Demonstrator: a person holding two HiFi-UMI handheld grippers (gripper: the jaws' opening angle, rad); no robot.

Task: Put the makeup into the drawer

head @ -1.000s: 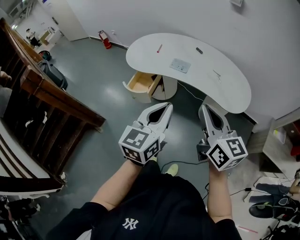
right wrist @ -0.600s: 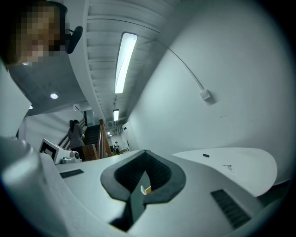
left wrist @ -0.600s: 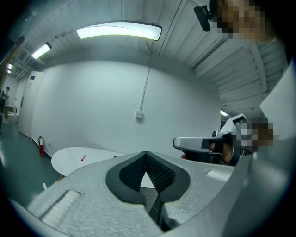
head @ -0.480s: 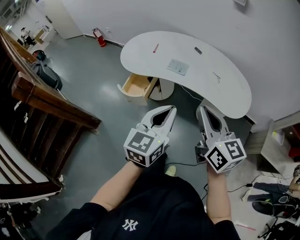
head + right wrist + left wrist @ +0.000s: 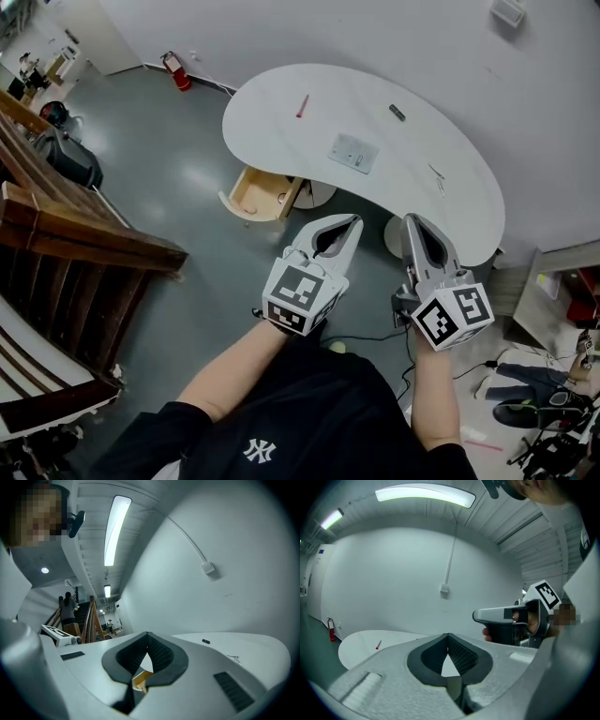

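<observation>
Task barely starting: red makeup stick (image 5: 301, 106) is lying on table (image 5: 272, 111) upper centre, drawer (image 5: 251, 194) standing open, left gripper (image 5: 353, 222) and right gripper (image 5: 413, 221) hanging closed, empty.

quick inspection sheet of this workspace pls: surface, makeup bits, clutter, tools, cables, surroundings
surface: white curved table, mostly bare
job's things: red stick, small dark piece, flat pale palette and thin item on the table; wooden drawer open beneath it
clutter: shoes on the floor at right
grippers: left tool and right tool both shut, nothing held
cables: black cable on the floor
surroundings: wooden stair rail, red extinguisher, white wall
</observation>
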